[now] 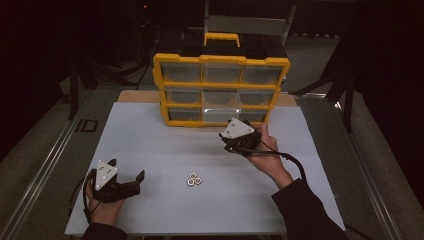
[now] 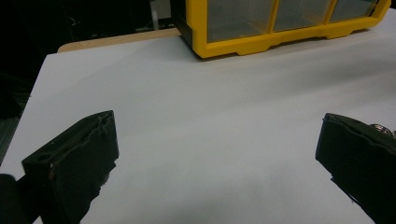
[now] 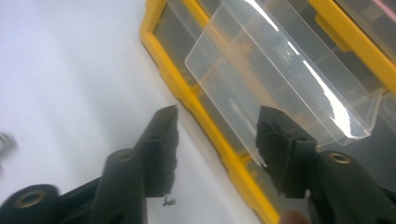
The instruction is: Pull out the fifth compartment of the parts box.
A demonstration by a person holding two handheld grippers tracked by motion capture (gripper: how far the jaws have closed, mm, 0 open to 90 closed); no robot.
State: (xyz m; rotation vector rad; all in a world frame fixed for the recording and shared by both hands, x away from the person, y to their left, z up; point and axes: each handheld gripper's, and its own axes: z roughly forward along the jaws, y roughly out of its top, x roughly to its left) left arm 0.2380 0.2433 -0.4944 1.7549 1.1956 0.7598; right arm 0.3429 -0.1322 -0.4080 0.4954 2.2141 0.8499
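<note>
Standing parted, right gripper [image 3: 217,123] faces the pulled-out clear drawer [image 3: 280,79]; left gripper [image 2: 217,154] gapes beside nuts [image 1: 194,179].

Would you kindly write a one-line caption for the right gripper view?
Right gripper, open, at a clear drawer pulled partly out of the yellow organizer on the white table.

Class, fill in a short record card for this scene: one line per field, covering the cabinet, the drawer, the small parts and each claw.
cabinet: yellow drawer cabinet at the far side of the white board
drawer: clear bottom-middle drawer pulled partly out
small parts: three metal nuts clustered on the board, near side
left claw: open, holding nothing, low over the board
right claw: open at the drawer's front, not gripping it
</note>
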